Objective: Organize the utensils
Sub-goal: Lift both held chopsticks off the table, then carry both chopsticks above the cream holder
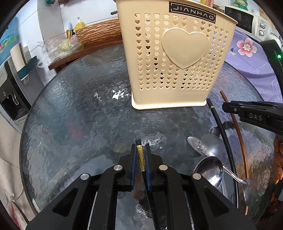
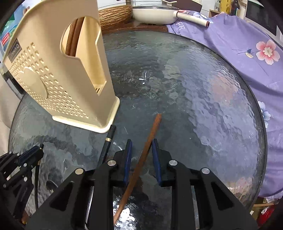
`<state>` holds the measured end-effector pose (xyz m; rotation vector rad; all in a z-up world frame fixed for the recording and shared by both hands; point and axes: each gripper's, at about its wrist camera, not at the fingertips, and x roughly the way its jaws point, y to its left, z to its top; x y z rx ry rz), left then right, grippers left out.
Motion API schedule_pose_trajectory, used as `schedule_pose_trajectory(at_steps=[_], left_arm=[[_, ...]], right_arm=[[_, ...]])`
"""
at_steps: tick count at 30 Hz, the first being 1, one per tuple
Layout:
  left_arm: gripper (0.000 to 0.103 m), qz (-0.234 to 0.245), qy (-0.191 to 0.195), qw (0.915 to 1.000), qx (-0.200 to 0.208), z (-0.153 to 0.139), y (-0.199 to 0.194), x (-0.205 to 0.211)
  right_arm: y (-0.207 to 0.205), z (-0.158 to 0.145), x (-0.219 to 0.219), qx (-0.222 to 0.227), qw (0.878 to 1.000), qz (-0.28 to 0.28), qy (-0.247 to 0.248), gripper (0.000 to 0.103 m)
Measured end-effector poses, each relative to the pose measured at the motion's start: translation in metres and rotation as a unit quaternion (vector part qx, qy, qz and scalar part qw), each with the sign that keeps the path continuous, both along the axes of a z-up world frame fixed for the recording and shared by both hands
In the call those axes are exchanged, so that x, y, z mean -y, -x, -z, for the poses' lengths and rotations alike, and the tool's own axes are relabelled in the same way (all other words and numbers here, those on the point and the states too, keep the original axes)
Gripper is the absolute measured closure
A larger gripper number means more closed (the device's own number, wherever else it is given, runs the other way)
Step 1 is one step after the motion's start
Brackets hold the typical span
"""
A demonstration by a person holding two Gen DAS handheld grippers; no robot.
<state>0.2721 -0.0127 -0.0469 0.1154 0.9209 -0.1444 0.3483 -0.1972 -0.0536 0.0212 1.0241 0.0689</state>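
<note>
Pick-up step: left hand-held gripper (image 1: 141,155) is clamped on a black chopstick (image 1: 141,157) low in frame. Right hand-held gripper (image 2: 141,155) straddles the brown chopstick (image 2: 150,139) on the tabletop (image 2: 203,99), pads apparently not yet pressing. Next, probably: close fully, lift, drop into the holder (image 2: 53,74) at upper left.

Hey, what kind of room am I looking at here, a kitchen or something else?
Most likely a home kitchen or dining corner. A white microwave sits at the back, a white pan rests beyond the round glass table, and a beige utensil holder stands on it beside two metal spoons.
</note>
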Motion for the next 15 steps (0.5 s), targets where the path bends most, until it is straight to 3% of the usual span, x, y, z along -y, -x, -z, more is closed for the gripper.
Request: schedule_pose_trajectory(at_steps=[5, 9, 15], left_arm=[[0.095, 0.001, 0.021, 0.9998, -0.008, -0.001, -0.002, 0.002], [0.096, -0.003, 0.048, 0.9988, -0.009, -0.002, -0.006, 0.000], [0.096, -0.012, 0.066, 0.9975, 0.022, -0.026, -0.010, -0.008]], right_arm=[[-0.007, 0.002, 0.005, 0.018, 1.000, 0.018, -0.018, 0.094], [-0.012, 0.003, 0.024, 0.035, 0.996, 0.038, -0.074, 0.095], [-0.009, -0.018, 0.049, 0.091, 0.986, 0.054, -0.129, 0.095]])
